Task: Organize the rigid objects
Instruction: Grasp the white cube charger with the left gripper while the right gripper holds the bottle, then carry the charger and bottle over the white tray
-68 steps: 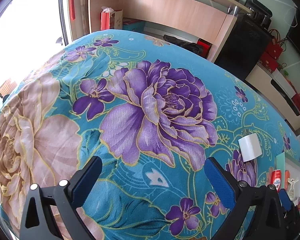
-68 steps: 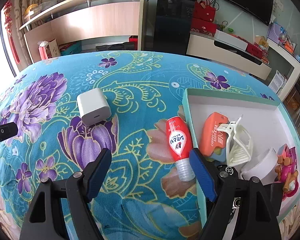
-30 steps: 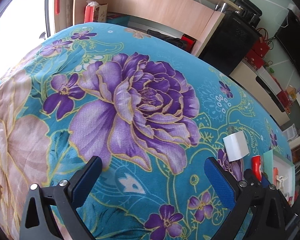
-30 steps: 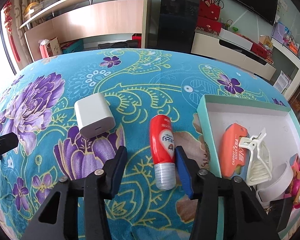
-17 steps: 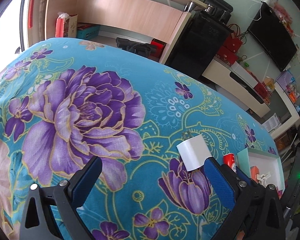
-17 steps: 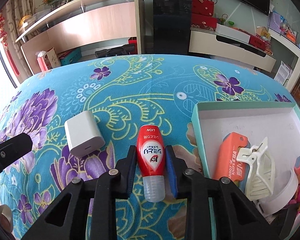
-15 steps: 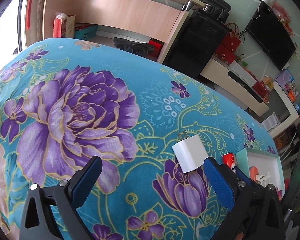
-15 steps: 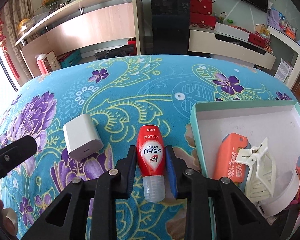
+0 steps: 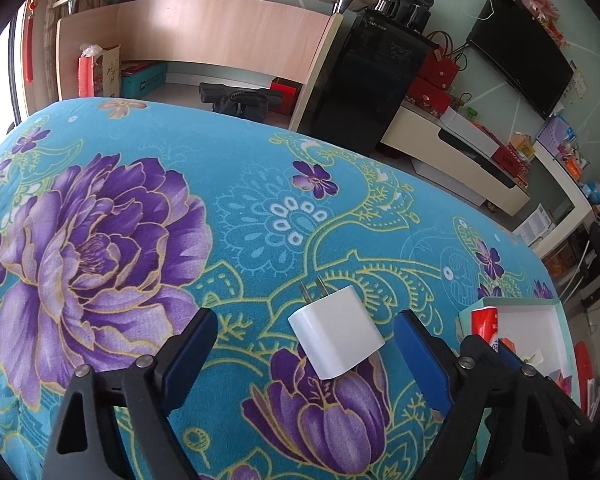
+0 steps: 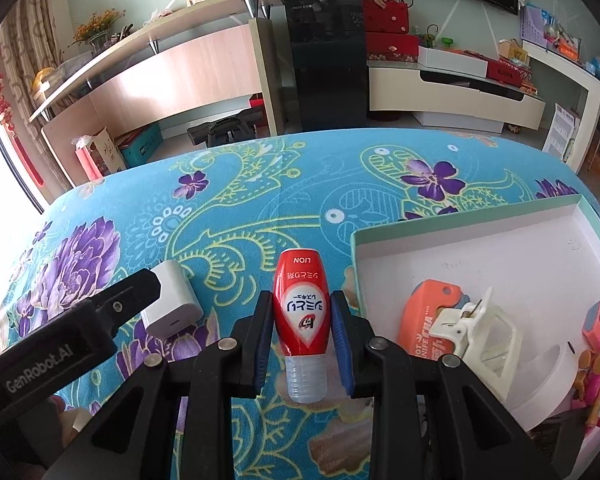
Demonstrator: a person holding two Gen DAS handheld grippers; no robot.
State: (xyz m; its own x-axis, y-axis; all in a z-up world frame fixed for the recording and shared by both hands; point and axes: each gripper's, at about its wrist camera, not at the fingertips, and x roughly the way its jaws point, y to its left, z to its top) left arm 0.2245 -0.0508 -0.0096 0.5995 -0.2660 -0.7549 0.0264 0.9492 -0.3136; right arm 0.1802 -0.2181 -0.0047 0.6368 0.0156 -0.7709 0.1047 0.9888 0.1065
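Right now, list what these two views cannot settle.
- Left view: the box contents, hidden by the left tool finger.
- Right view: the white charger far end, covered by the left tool's finger.
- Right view: whether the red bottle is lifted; the right tool hides its underside.

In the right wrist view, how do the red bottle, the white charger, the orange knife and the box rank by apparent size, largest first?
1. Box, clearly largest.
2. Red bottle, though it sits nearest the camera, between the right gripper jaws.
3. Orange knife and white charger: unsure, both partly hidden.
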